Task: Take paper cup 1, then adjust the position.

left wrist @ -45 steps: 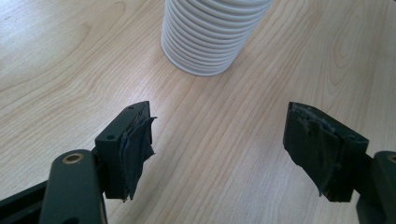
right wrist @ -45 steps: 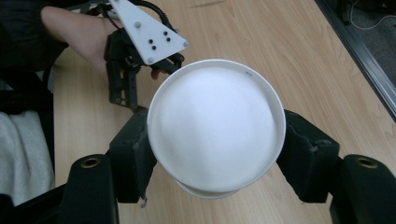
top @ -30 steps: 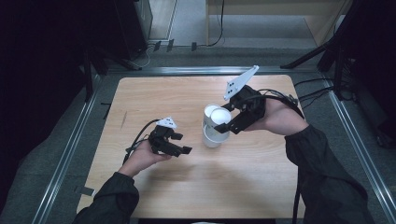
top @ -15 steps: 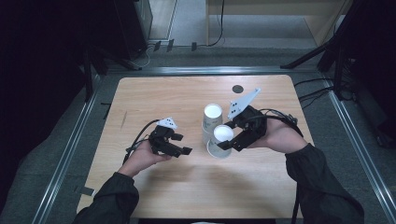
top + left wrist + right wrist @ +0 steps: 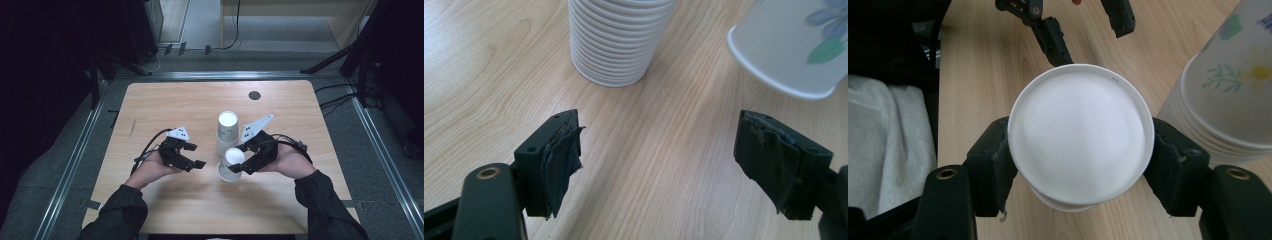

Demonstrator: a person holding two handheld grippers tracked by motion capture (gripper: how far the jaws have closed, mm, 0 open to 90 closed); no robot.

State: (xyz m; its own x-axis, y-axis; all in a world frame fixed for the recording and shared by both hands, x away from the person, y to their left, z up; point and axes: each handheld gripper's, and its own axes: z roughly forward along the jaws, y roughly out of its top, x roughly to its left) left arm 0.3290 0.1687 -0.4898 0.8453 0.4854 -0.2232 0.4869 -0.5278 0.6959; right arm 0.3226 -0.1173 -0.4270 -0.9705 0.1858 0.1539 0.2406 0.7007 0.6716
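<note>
A stack of white paper cups stands upside down near the table's middle; its ribbed rims show in the left gripper view. My right gripper is shut on a single white paper cup, held upside down and tilted just in front of the stack. The cup's round base faces the right gripper view, clamped between both jaws. My left gripper stands open to the left of the held cup, nothing between its fingers. The held cup's flowered wall hangs above the table at upper right.
The wooden table has bare surface all round the cups. A small dark round hole sits near the far edge. Metal rails run along the table's sides, and cables lie on the floor at right.
My right gripper lifted one cup off the stack and carried it toward the person, lower and in front of the stack. The left gripper has barely moved.
</note>
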